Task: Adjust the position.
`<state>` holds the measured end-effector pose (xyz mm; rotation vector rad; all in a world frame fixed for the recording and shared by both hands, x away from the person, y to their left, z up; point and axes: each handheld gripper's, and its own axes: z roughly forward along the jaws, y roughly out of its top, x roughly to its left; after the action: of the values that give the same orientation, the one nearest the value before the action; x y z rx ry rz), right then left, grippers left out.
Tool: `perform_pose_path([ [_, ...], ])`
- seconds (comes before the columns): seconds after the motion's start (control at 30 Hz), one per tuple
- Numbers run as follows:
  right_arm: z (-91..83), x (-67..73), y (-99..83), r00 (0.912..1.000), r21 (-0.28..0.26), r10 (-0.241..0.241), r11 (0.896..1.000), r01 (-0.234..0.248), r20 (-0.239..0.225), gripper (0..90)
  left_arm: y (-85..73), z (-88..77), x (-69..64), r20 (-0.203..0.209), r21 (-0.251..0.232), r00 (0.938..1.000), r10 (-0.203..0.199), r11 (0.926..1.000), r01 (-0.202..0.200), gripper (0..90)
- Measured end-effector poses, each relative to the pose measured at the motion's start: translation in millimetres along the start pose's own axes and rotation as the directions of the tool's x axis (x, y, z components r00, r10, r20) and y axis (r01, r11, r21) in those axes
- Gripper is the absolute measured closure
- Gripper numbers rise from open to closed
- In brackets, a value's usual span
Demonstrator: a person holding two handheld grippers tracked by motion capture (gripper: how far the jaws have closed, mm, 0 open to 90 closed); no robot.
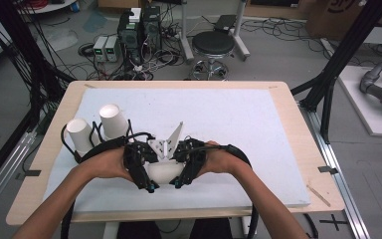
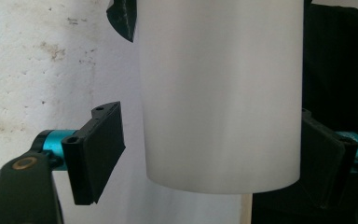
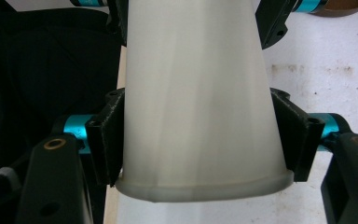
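The right fingers (image 3: 200,140) clamp a white paper cup (image 3: 200,93) near its rolled rim, both pads pressed flat on its sides; in the high view the cup (image 1: 165,172) lies level between the two hands at lower centre of the frame, just above the worktop (image 1: 238,119). The left fingers (image 2: 214,154) stand half-wide around the cup's other end (image 2: 221,93): the right-hand pad is at the wall or just off it, while the pad at lower left (image 2: 103,149) is clearly off it.

Two more cups (image 1: 97,130) stand upside down at centre left of the high view.

The step looks like a hand-over, or a second grip on the base. To do it well, close the left fingers evenly and gently so the thin wall does not buckle, keep the right grip steady until both left pads seat, and hold the cup level.
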<state>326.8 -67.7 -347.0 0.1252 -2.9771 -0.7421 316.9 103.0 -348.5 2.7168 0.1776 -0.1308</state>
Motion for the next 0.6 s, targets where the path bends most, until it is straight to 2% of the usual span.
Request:
perform_pose_path([
  [0.13,-0.2,0.3,0.1,1.0000,0.000,0.000,1.000,0.000,0.003,30.0,-0.1,-0.8,0.8,0.019,-0.007,0.9998,-0.003,1.0000,0.003,20.4],
  [0.37,-0.2,0.2,0.5,1.0000,-0.001,0.000,1.000,0.000,-0.003,30.1,0.4,-0.6,0.6,0.028,-0.014,0.9996,0.005,0.9999,-0.005,22.6],
  [0.4,-0.3,0.2,0.7,1.0000,-0.001,-0.001,1.000,0.001,-0.004,30.1,0.6,-0.5,0.6,0.040,-0.014,0.9991,0.014,0.9998,-0.013,24.7],
  [0.6,-1.5,-0.1,0.4,1.0000,-0.006,0.003,1.000,-0.003,-0.007,30.1,1.3,0.6,0.6,0.048,-0.019,0.9985,0.024,0.9995,-0.023,30.7],
])
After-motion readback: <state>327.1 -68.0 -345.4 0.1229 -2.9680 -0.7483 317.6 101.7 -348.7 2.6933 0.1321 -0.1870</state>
